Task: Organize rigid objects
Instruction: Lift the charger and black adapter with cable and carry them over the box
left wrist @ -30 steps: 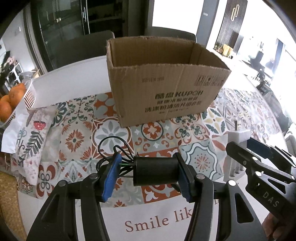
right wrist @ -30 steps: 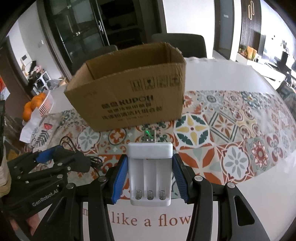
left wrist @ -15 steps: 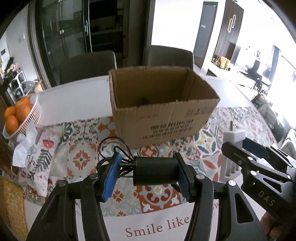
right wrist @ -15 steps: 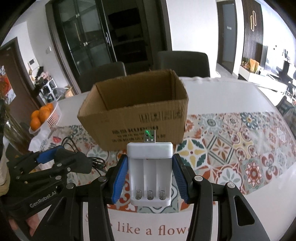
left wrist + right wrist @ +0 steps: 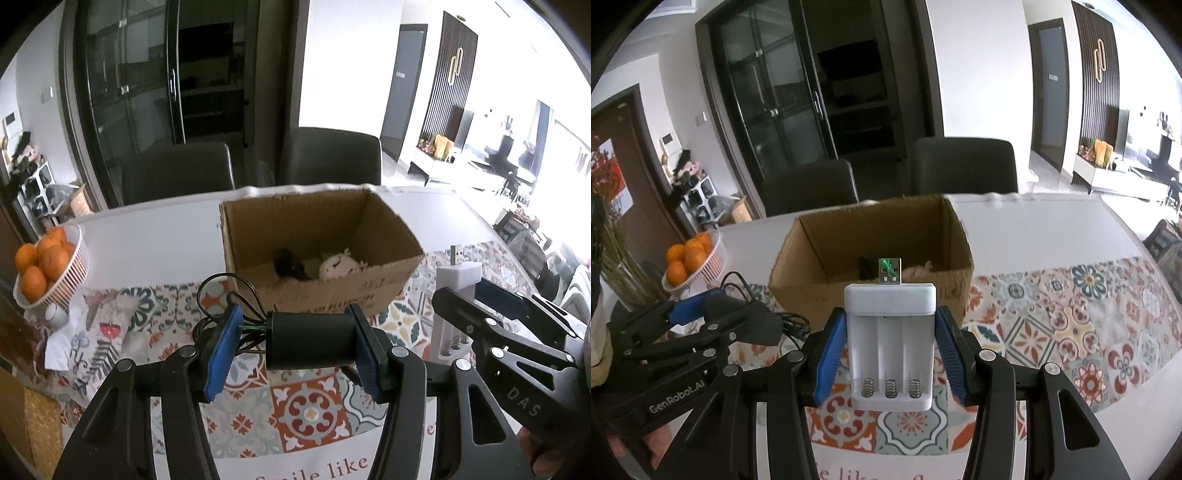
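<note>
- One open brown cardboard box (image 5: pixel 871 254) — two things inside it, a dark one (image 5: pixel 288 266) and a whitish one (image 5: pixel 340 266).
- One black cylinder with trailing wires (image 5: pixel 309 340).
- One white three-slot battery charger with a USB plug (image 5: pixel 891 343).
- Two black grippers with blue pads — left (image 5: pixel 295 352) and right (image 5: pixel 891 356).
- One white basket of oranges (image 5: pixel 61 273); about five oranges show.
- Two dark chairs (image 5: pixel 964 166).

White charger (image 5: pixel 890 343), black cylinder (image 5: pixel 308 345), brown cardboard box (image 5: pixel 369 291), floral-tile multicolour cloth (image 5: pixel 1071 332), oranges (image 5: pixel 40 258) in white basket (image 5: pixel 70 277).
</note>
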A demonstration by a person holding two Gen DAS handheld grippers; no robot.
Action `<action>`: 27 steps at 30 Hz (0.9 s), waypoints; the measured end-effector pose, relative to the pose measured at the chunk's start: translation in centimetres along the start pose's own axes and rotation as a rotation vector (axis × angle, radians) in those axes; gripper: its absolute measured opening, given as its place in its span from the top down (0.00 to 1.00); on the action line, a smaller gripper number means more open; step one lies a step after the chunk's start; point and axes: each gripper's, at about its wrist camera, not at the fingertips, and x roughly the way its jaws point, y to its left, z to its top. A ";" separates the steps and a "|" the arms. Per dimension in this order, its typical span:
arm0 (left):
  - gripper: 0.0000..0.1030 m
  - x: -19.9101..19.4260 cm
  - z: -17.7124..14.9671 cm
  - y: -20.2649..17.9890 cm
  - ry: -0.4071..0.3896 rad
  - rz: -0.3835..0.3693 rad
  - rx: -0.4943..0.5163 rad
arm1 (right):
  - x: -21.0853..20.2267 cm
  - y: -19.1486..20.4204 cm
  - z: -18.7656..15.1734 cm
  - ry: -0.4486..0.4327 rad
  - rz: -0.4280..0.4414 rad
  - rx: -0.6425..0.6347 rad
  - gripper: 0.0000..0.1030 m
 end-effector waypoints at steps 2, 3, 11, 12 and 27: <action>0.45 -0.3 0.7 0.0 -0.015 -0.001 0.001 | -0.2 0.1 0.6 -0.014 0.004 -0.006 0.52; 0.45 -0.4 1.0 0.0 -0.020 0.000 0.000 | -0.3 0.1 0.9 -0.021 0.007 -0.006 0.52; 0.45 -0.5 4.0 0.0 -0.054 -0.011 0.002 | -0.5 0.2 3.9 -0.056 0.029 -0.015 0.52; 0.45 -0.5 4.3 0.0 -0.058 -0.011 0.000 | -0.5 0.2 4.2 -0.058 0.032 -0.015 0.52; 0.45 2.3 9.1 0.6 -0.052 0.013 -0.024 | 2.9 -0.1 9.8 -0.031 0.056 -0.064 0.52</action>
